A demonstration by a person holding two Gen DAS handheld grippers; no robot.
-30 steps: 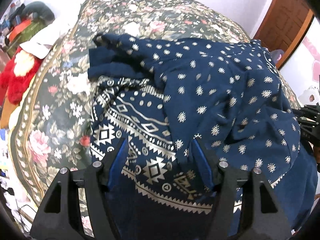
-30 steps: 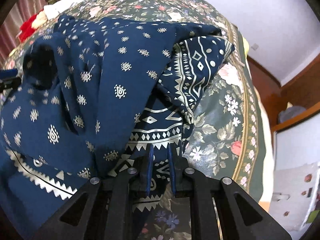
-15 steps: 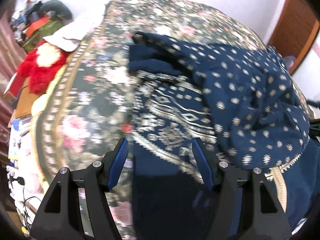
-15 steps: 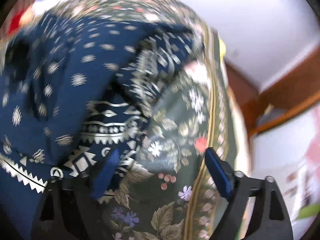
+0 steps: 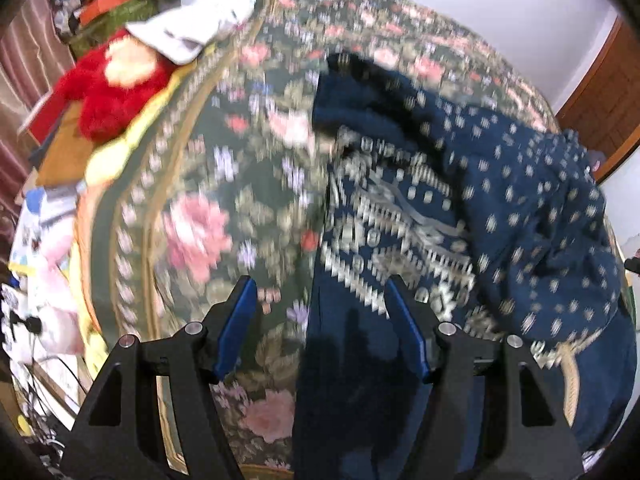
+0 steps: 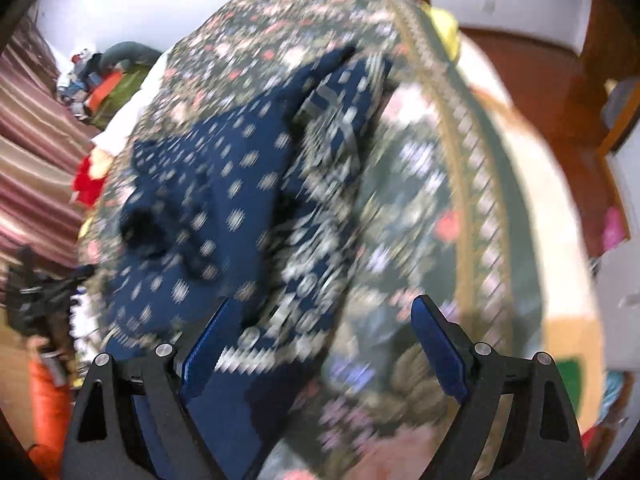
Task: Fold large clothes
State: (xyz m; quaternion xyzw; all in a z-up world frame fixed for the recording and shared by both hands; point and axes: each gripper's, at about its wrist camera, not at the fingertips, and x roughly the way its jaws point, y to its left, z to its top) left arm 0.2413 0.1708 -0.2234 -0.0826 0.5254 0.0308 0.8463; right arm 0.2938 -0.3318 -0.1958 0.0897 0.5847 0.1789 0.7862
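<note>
Lying rumpled on the bedspread, the garment sits free; both claws apart.

The garment lies on the bedspread, plush toy apparently beside it.

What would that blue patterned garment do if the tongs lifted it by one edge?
The garment would probably droop and unfold, since it already lies in soft rumpled folds on the floral bedspread. It looks thin, so likely light. A single edge pinch may drag the rest along.

Right gripper gapes above navy garment.
</note>
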